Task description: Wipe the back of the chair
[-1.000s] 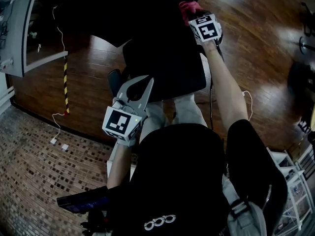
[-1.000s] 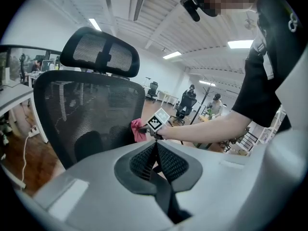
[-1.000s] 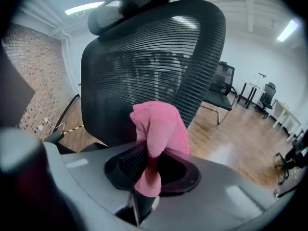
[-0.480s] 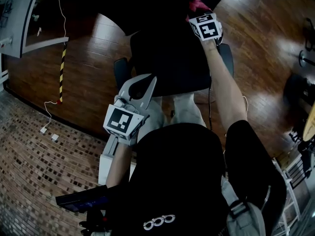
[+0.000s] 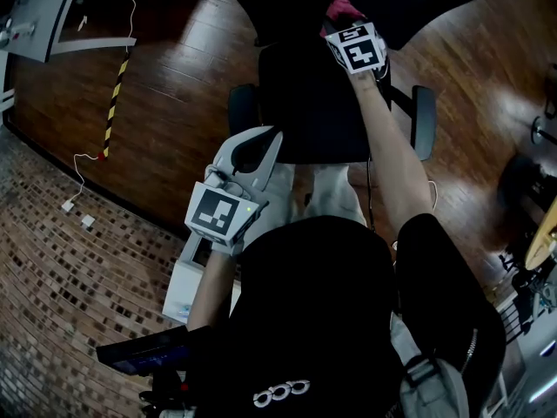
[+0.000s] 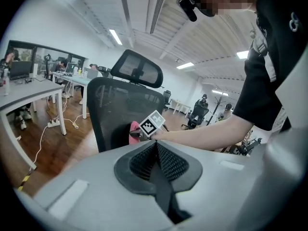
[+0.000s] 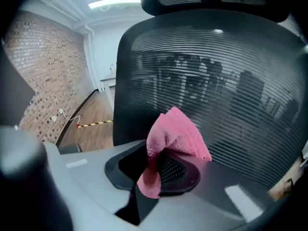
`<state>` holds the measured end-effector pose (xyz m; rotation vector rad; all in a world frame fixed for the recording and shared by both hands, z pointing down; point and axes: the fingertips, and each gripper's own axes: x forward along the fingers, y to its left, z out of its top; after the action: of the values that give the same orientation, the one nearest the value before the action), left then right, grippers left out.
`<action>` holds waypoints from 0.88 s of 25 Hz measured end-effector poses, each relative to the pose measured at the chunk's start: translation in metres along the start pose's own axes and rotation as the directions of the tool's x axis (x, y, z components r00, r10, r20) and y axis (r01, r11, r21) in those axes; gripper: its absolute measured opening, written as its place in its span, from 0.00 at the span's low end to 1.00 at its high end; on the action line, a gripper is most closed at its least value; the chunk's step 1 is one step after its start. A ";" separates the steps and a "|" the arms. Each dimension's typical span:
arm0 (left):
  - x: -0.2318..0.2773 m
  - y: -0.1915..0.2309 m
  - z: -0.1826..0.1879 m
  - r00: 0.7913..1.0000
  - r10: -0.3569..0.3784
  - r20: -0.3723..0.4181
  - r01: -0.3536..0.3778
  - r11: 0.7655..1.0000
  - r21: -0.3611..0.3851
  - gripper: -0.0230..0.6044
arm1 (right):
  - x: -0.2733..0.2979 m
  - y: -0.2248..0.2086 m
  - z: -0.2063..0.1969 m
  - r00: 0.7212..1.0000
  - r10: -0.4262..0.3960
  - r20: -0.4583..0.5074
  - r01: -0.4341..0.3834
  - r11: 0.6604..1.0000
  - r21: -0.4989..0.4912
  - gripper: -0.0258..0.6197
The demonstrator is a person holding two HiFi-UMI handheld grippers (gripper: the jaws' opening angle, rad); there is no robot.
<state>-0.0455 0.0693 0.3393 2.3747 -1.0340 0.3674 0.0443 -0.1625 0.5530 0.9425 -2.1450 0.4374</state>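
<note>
The right gripper [image 7: 155,170] jaws clamped a pink cloth [image 7: 175,134], with the chair back [image 7: 231,81] just ahead. The left gripper [image 6: 155,150] jaws sat together, empty. Mesh drag could have tugged the cloth free.

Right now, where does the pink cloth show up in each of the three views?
Head view: pink cloth at top centre, just above a marker cube.
Left gripper view: small, near centre, beside that cube, in front of the chair back.
Right gripper view: centre, clamped in the right tool.
Shared landmark: the black mesh chair back.
</note>
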 end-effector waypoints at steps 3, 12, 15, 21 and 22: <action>-0.016 0.013 -0.004 1.000 0.018 0.003 -0.018 1.000 -0.006 0.02 | 0.012 0.026 0.015 1.000 0.025 0.005 -0.025 0.999 -0.021 0.13; -0.048 0.036 -0.021 0.999 0.048 -0.012 -0.048 0.998 -0.050 0.02 | 0.045 0.086 0.045 0.996 0.092 0.021 -0.090 0.993 -0.082 0.13; -0.058 0.041 -0.024 0.999 0.053 0.000 -0.053 0.998 -0.035 0.02 | 0.048 0.100 0.055 0.994 0.106 0.026 -0.103 0.990 -0.101 0.13; -0.067 0.049 -0.027 0.998 0.066 0.005 -0.065 0.997 -0.047 0.02 | 0.056 0.115 0.066 0.990 0.133 0.042 -0.128 0.986 -0.109 0.13; -0.068 0.049 -0.028 0.998 0.065 0.003 -0.065 0.997 -0.045 0.02 | 0.056 0.117 0.065 0.990 0.134 0.046 -0.129 0.986 -0.106 0.13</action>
<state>-0.1284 0.0982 0.3501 2.3079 -1.1120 0.3587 -0.0999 -0.1476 0.5495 0.7661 -2.2635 0.3659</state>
